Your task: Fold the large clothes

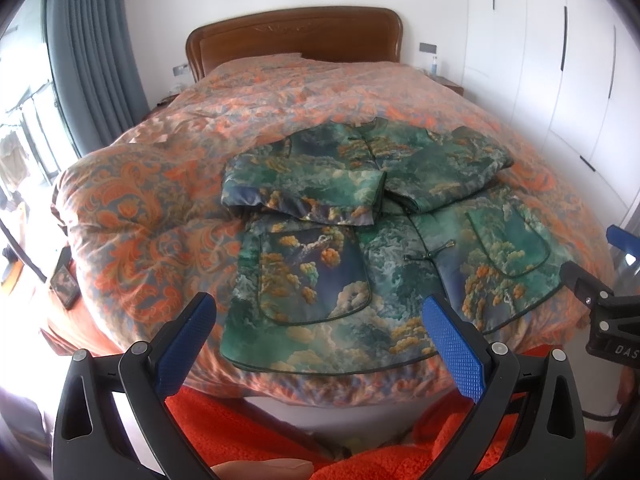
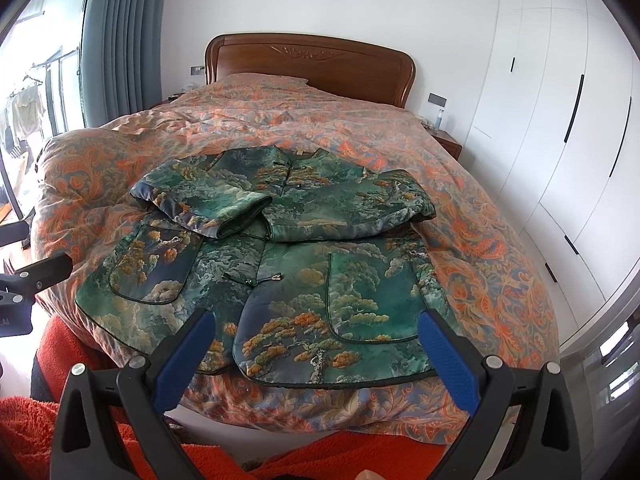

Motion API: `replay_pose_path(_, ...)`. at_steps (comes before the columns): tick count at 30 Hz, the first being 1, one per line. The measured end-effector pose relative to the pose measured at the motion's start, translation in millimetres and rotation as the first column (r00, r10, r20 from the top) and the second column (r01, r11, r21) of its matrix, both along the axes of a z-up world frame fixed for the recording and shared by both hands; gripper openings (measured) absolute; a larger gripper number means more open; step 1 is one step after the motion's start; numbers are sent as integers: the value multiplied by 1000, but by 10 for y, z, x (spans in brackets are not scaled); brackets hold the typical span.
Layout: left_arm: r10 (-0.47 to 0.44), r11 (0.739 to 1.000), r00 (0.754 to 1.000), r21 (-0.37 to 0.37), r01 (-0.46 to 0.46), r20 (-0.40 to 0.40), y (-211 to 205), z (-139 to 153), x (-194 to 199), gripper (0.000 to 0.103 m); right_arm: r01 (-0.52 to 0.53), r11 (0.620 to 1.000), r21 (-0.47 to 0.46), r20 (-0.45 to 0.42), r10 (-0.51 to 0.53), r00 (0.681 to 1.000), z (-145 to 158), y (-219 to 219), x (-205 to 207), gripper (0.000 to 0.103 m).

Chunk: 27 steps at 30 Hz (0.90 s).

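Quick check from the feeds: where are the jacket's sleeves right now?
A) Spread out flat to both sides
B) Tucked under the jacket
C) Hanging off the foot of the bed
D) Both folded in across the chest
D: both sleeves lie crossed over the front of the green jacket, cuffs meeting near the middle.

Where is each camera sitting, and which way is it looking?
Left wrist view: sits on the left gripper, jaws open, at the foot of the bed, facing the headboard; the right gripper's side shows at the right edge.
Right wrist view: sits on the right gripper, jaws open, facing the same way; the left gripper shows at the left edge.
Both see the green jacket, sleeves folded in, on the orange quilt.
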<state>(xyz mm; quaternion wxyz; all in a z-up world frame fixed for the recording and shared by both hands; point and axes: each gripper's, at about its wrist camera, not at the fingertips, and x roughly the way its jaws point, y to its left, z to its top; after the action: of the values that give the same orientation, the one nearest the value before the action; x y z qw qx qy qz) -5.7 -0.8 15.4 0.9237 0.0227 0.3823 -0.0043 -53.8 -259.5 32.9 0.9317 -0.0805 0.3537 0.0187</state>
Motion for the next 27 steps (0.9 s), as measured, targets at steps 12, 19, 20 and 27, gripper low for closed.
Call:
replay_pose_path(12, 2, 1000, 1000, 2, -2, 3, -9, -16, -8, 103, 5, 1000, 3, -1, -5, 1000, -60, 5, 7, 103)
replay_pose_path(19, 2, 1000, 1000, 3, -2, 2, -12, -14, -6, 103, 7, 1000, 3, -2, -7, 1000, -53, -1, 2, 103)
replay_pose_path(20, 1, 1000, 1000, 3, -1, 2, -9, -11, -4, 103, 7, 1000, 4, -2, -7, 1000, -53, -2, 1, 103)
replay_pose_path(27, 1, 1000, 1000, 4, -1, 2, -14, -14, -7, 103, 7, 1000, 4, -1, -7, 1000, -61, -2, 3, 103)
